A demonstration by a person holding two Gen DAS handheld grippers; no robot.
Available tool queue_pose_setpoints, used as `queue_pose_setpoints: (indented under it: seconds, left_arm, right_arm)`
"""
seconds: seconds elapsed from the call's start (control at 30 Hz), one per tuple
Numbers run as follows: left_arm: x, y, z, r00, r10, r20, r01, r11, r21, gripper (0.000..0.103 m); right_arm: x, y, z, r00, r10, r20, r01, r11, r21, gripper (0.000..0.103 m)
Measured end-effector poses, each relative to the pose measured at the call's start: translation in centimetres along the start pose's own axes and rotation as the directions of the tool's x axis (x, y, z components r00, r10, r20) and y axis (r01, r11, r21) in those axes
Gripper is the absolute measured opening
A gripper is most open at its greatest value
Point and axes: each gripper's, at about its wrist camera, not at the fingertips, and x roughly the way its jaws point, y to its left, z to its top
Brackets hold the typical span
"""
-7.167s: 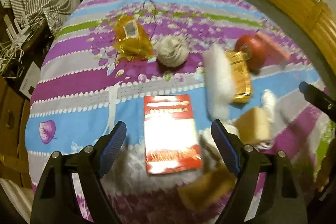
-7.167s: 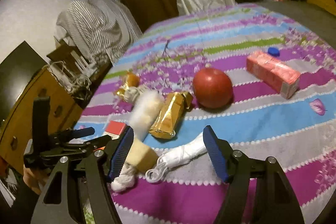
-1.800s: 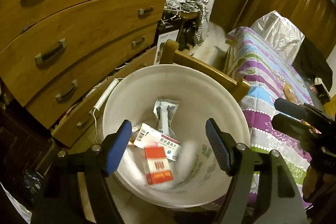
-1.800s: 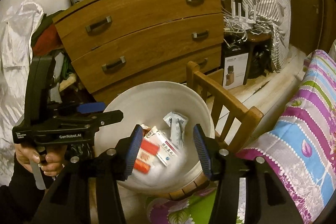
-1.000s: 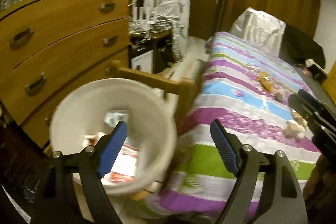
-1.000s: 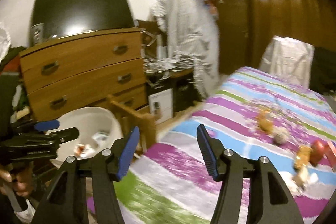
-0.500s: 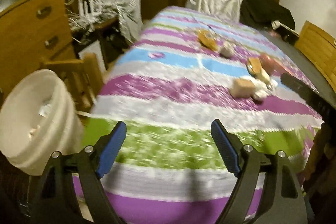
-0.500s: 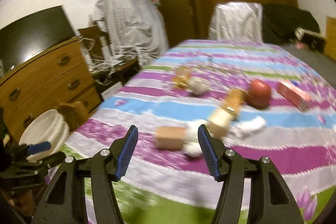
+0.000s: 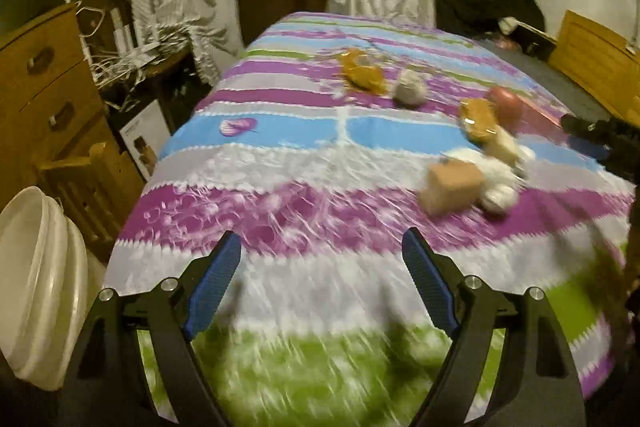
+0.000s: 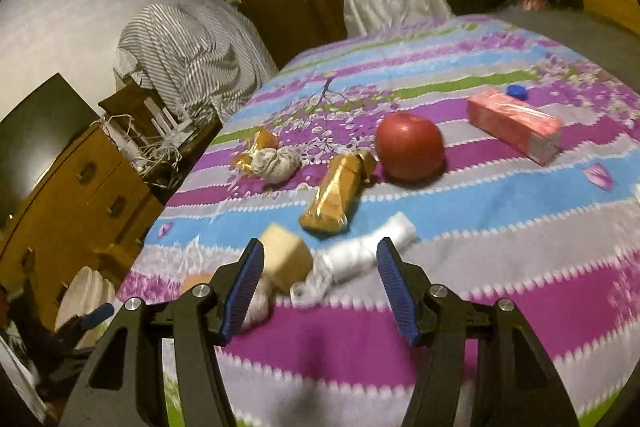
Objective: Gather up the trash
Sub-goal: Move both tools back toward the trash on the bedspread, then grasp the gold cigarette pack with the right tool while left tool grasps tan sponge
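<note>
Trash lies on the striped bedspread point(image 10: 500, 211): a white rolled cloth point(image 10: 360, 251), a tan block point(image 10: 286, 259), a gold wrapper point(image 10: 338, 191), a crumpled grey ball point(image 10: 278, 163) and an orange wrapper point(image 10: 256, 147). My right gripper point(image 10: 320, 283) is open and empty just above the white cloth and tan block. My left gripper point(image 9: 320, 279) is open and empty over the near bed edge; the tan block point(image 9: 452, 187) and white cloth point(image 9: 496, 171) lie ahead to the right. The white trash bucket point(image 9: 36, 279) stands at the left.
A red apple point(image 10: 410, 147), a pink carton point(image 10: 516, 125) and a blue cap point(image 10: 516, 91) lie further back. A wooden chair point(image 9: 88, 183) and a chest of drawers point(image 9: 40, 87) stand left of the bed. The right gripper shows at the left view's right edge point(image 9: 600, 135).
Both grippers have swung from the bucket, where the red box was dropped, back to the bed. The right gripper has closed in on the white cloth and tan block.
</note>
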Motion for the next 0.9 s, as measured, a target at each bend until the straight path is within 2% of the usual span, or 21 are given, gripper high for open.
queue_pose_setpoints:
  seconds: [0.13, 0.2, 0.37, 0.43, 0.5, 0.63, 0.73, 0.9]
  left_arm:
    - [3.2, 1.5, -1.0, 0.997, -0.015, -0.082, 0.009, 0.997, -0.072, 0.08]
    - [2.7, 1.6, -0.8, 0.997, -0.049, -0.056, 0.045, 0.996, -0.076, 0.086]
    - [2.9, 1.7, -1.0, 0.995, -0.078, -0.055, 0.073, 0.994, -0.085, 0.089]
    - [3.0, 1.9, -1.0, 0.994, -0.095, -0.051, 0.09, 0.991, -0.095, 0.091]
    - [3.3, 2.0, -0.9, 0.994, -0.098, -0.05, 0.093, 0.991, -0.099, 0.091]
    - [3.3, 2.2, -1.0, 0.993, -0.11, -0.046, 0.104, 0.989, -0.106, 0.091]
    - [3.3, 2.3, -1.0, 0.992, -0.116, -0.044, 0.111, 0.988, -0.109, 0.091]
    - [3.3, 2.3, -1.0, 0.992, -0.116, -0.046, 0.11, 0.988, -0.108, 0.092]
  right_arm:
    - [4.5, 1.2, 2.6, 0.996, -0.025, -0.089, 0.026, 1.0, 0.002, 0.061]
    - [7.2, 1.2, 3.8, 0.988, -0.058, -0.143, 0.062, 0.998, 0.022, 0.061]
    - [13.2, 0.1, 4.5, 0.962, -0.078, -0.26, 0.111, 0.987, 0.114, 0.059]
    - [14.2, 0.0, 4.2, 0.961, -0.07, -0.269, 0.105, 0.987, 0.118, 0.035]
    - [14.2, 0.5, 4.1, 0.969, -0.03, -0.245, 0.057, 0.993, 0.106, 0.033]
    - [10.6, 1.8, 4.8, 0.988, 0.079, -0.135, -0.066, 0.993, 0.102, 0.031]
    - [4.3, 3.3, 5.8, 0.99, 0.14, -0.016, -0.139, 0.989, 0.054, 0.031]
    - [-4.8, 3.5, 4.5, 0.986, 0.143, 0.082, -0.141, 0.99, -0.021, 0.031]
